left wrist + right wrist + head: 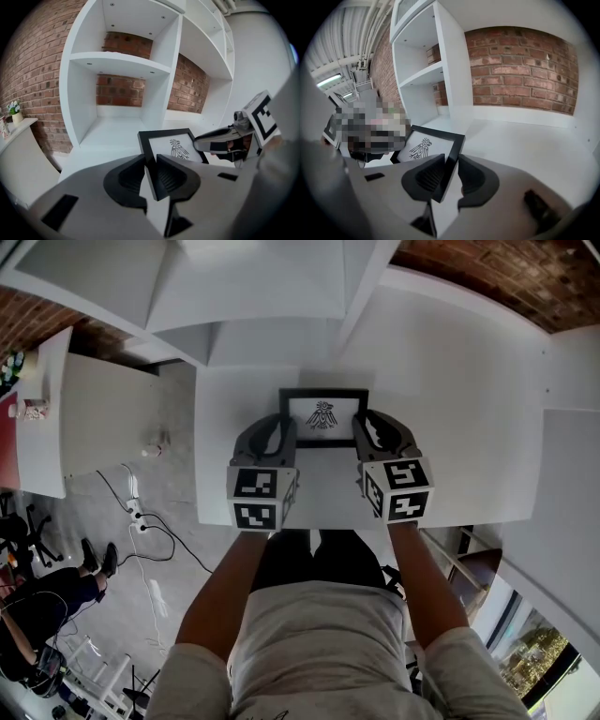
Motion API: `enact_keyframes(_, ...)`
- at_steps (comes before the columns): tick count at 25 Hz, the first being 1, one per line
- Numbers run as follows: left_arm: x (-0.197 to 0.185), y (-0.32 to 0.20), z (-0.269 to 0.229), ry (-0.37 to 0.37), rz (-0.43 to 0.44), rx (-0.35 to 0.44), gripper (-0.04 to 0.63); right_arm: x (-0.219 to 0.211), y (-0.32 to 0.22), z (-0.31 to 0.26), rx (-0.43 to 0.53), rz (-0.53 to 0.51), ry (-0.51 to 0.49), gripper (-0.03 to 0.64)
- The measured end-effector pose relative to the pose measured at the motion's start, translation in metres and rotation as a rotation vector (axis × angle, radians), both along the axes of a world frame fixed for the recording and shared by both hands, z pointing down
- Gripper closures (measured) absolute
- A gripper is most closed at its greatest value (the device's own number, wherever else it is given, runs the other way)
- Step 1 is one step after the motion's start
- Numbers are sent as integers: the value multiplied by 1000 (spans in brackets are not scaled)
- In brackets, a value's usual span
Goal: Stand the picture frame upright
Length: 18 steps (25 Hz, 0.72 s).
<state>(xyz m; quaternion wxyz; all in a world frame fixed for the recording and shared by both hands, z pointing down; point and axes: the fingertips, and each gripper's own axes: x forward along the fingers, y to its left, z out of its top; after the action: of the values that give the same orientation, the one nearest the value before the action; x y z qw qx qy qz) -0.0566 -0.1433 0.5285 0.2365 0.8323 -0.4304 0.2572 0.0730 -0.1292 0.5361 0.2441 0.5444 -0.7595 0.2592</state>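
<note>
Left tongs [151, 161], right tongs [452, 161] clamp sides of picture frame [324, 418].

The picture frame [174, 146] at the centre has a smooth black moulding with a slight sheen, set round a matt white paper print. My left gripper [151, 158] and right gripper [452, 158] look like matt grey plastic, and their pads [167, 178] are black and ribbed. The shelf unit [117, 58] is smooth white board. The wall [520, 65] at the upper right is rough red brick.

The white table [450, 446] carries 1 black picture frame [323, 415], tilted up.
</note>
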Motion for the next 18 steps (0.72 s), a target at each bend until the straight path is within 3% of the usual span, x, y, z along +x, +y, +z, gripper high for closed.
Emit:
enact_keyframes(12, 19, -49, -16, 9, 5, 82, 508, 19, -48, -16, 84, 13, 41, 515)
enact_keyframes(18, 24, -61, -10, 10, 4, 75, 508, 24, -59, -13, 84, 17, 44, 515)
